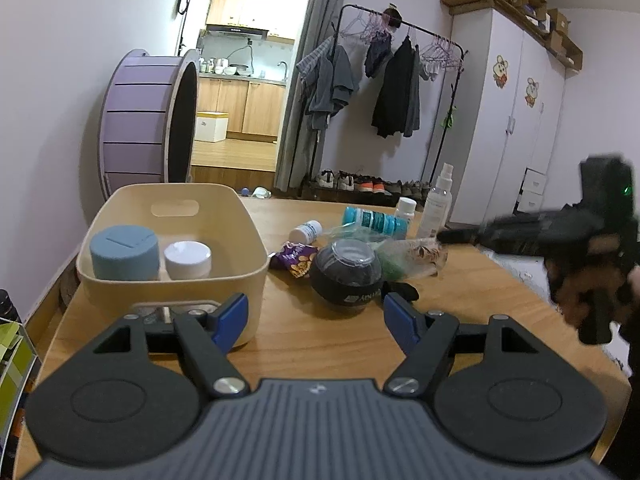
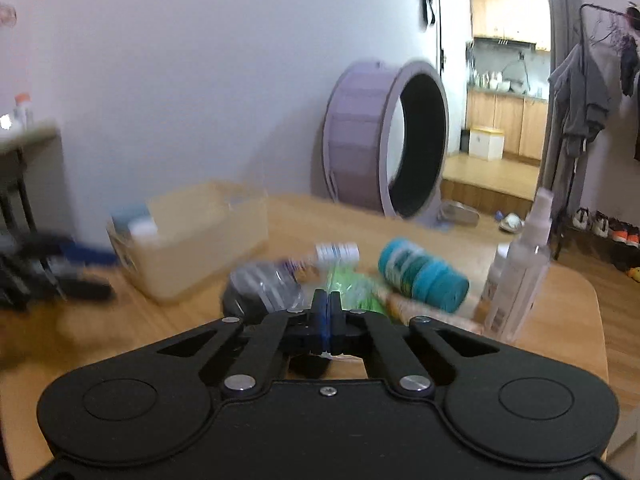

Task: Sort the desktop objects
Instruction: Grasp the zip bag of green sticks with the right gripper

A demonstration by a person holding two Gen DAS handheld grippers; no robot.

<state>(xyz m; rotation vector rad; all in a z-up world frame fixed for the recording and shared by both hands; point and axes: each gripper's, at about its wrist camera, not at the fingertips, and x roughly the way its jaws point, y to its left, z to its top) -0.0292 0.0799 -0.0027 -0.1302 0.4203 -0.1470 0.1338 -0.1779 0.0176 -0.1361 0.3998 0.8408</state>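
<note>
Left tongs (image 1: 314,322) gape over the wooden table (image 1: 328,344), bin (image 1: 172,280) just ahead-left. Right tongs (image 2: 328,312) are pressed together before clutter. A purple wheel (image 2: 384,140) stands beyond.

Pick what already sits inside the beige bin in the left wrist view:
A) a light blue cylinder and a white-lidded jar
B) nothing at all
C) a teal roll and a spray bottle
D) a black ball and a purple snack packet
A: inside the beige bin stand a light blue cylinder and a white-lidded jar side by side, while the black ball and purple snack packet lie outside on the table.
</note>
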